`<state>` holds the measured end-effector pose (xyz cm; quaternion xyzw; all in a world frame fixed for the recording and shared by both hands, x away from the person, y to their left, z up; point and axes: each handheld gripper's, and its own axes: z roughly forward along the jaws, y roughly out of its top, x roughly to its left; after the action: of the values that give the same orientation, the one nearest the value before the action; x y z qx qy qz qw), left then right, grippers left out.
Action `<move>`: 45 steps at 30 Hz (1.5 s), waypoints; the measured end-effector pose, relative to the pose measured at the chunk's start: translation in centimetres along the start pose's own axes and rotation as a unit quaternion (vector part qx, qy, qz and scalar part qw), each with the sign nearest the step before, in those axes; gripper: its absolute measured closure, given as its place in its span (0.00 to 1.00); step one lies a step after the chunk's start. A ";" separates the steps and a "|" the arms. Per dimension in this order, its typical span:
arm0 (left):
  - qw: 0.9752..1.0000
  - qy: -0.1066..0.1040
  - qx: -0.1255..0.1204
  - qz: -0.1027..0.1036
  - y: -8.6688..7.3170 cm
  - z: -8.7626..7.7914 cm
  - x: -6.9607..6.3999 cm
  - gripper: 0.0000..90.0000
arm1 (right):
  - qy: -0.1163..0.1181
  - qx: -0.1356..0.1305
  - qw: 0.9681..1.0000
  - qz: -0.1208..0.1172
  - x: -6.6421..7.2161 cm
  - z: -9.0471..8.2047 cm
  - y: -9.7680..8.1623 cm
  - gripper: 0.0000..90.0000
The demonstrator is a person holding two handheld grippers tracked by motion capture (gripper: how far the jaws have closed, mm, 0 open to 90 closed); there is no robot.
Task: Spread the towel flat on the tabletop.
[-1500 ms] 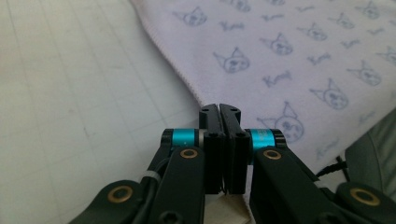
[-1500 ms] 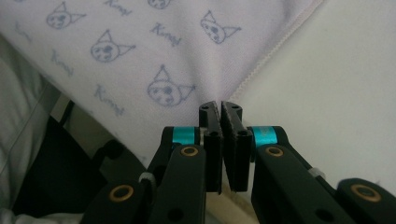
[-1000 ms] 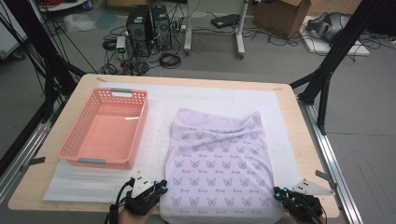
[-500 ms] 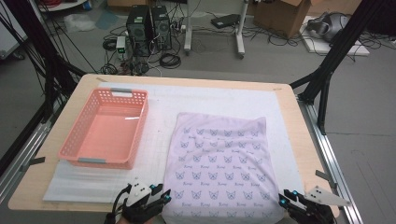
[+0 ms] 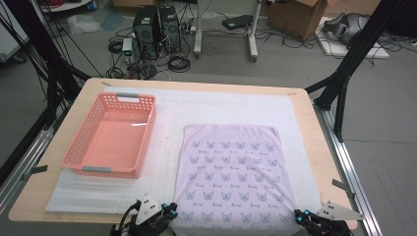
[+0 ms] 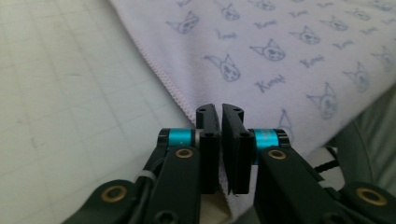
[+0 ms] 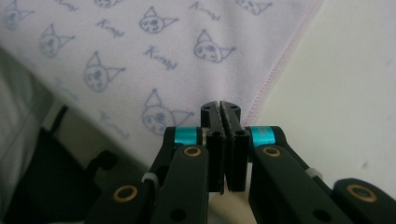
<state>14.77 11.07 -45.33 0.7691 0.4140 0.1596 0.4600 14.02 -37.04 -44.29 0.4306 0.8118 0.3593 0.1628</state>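
Two hand-held grippers, left hand-held gripper (image 5: 169,209) & right hand-held gripper (image 5: 298,215), pinching 1 cloth (image 5: 230,172), 1 basket (image 5: 112,135)

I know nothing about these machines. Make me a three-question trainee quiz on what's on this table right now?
1. True or false: the pink basket has something lying in it.
2. Which part of the lilac towel do the left gripper and right gripper pinch? A) the far corners B) the near corners C) the middle
3. Fill in: the towel lies spread flat on the white ____ that covers the table.

Key
1. False: the basket is empty.
2. B: each gripper's jaws are shut on a near corner, at the table's front edge.
3. mat
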 end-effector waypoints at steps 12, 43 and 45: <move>0.999 0.013 -0.033 -0.041 1.1 1.1 2.6 0.59 | -0.041 -0.023 0.999 0.022 -0.6 2.4 1.6 0.89; 0.997 -0.032 -0.037 -0.054 5.1 5.6 6.4 0.53 | -0.058 -0.057 0.995 0.055 -7.2 5.9 6.9 0.74; 0.997 -0.036 -0.036 -0.051 5.4 6.0 6.7 0.52 | -0.058 -0.053 0.995 0.054 -8.0 7.4 7.8 0.71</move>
<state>25.23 11.58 -44.82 0.7346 0.4303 0.1233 0.5098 27.43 -37.36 -44.08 0.4848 0.7564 0.3842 0.2126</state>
